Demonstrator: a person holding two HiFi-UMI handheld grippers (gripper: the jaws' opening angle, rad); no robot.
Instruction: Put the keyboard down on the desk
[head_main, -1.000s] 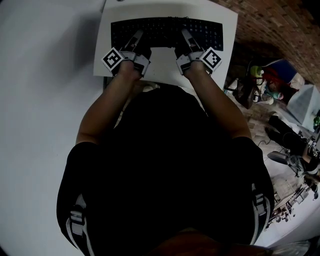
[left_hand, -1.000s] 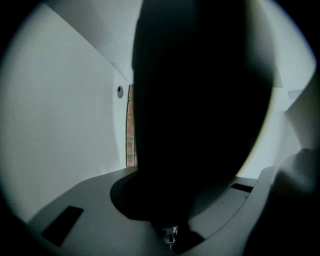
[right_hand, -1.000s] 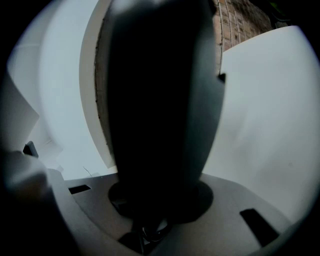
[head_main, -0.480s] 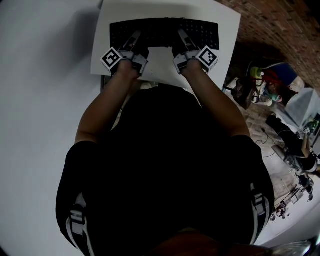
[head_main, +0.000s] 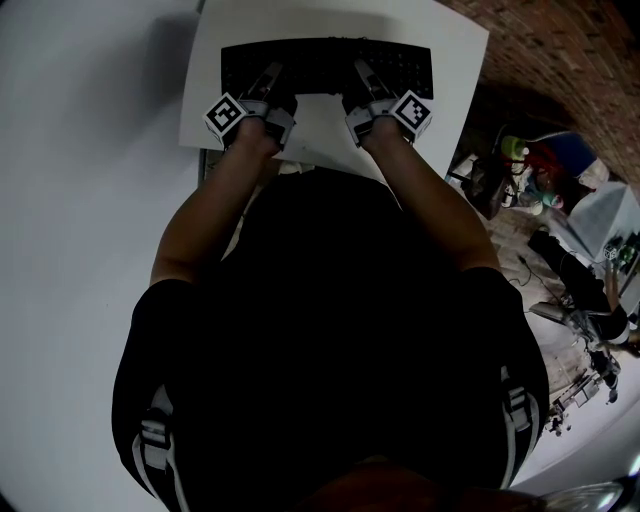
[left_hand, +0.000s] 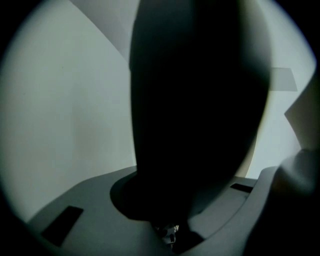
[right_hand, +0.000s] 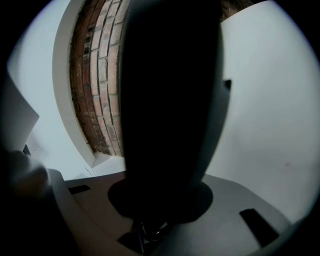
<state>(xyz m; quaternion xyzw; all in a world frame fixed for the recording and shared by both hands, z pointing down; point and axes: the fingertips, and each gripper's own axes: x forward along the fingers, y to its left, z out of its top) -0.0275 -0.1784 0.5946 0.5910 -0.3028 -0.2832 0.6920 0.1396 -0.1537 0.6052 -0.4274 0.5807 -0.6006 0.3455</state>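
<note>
And there the keyboard (head_main: 327, 68) was, black, held across the white desk (head_main: 455, 60); the head view could not settle whether it touched the top yet. The left gripper (head_main: 271, 73) pinched its near edge on the left, with the upper jaw lying over the keys. The right gripper (head_main: 362, 72) did the same on the right, both clamped on the keyboard. Reading matter was thin: the key legends were too small to make out, and the cubes (head_main: 227, 116) carried only black-and-white square patterns. From above, the keyboard sat inside the desk's outline, with white margin showing at both ends and on the near side between the two grippers. The gripper views gave far less, because a dark bulk (left_hand: 200, 100) close to the lens filled the middle of each. Only pale surfaces showed round it on the left. The right gripper view added a strip of brick wall (right_hand: 100, 75) past a white edge. The head view alone showed that wall running close by the desk's right side, and clutter (head_main: 530, 170) packed below it. Plain grey floor (head_main: 80, 220) lay open on the left.
</note>
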